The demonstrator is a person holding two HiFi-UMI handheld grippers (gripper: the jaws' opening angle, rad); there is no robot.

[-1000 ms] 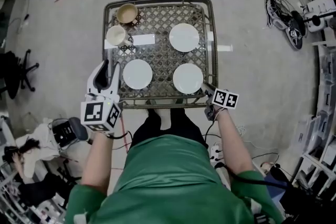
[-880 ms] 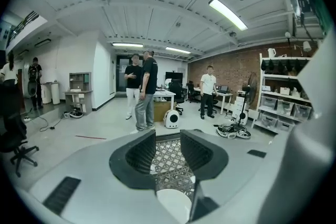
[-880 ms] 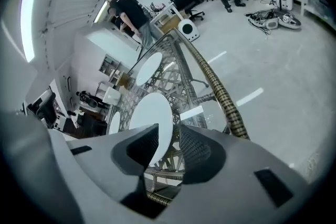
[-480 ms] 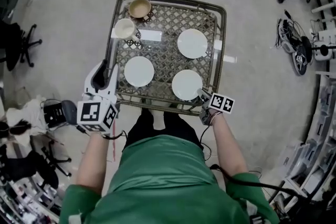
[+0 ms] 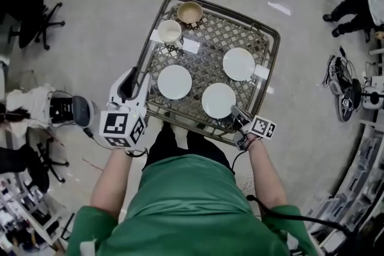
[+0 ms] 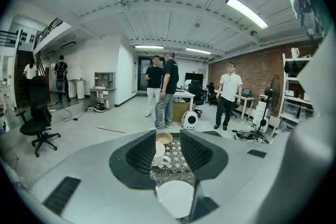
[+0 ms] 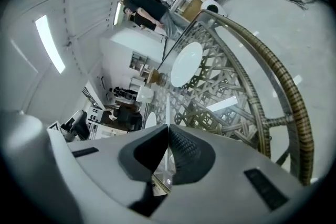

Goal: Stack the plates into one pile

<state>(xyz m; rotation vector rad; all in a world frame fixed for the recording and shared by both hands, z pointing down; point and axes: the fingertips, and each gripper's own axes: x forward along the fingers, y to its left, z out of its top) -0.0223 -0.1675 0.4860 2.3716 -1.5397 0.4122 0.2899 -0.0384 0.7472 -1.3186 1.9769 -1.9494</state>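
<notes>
The right claw [image 5: 235, 111] has just been closing and now pinches the rim of the near right plate [image 5: 218, 99] on the wicker tabletop [image 5: 207, 48]. The left claw [image 5: 138, 78] hangs spread and empty at the tabletop's left edge, near the near left plate [image 5: 174, 81]. The far plate [image 5: 239, 63] lies apart.

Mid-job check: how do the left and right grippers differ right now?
The left gripper has its jaws apart with nothing gripped; the right gripper has just closed its jaws, seemingly on the rim of the near-right plate. The left gripper sits at the left edge of the table, short of the near-left plate; the right gripper reaches over the near edge. Both point in over the table.
</notes>
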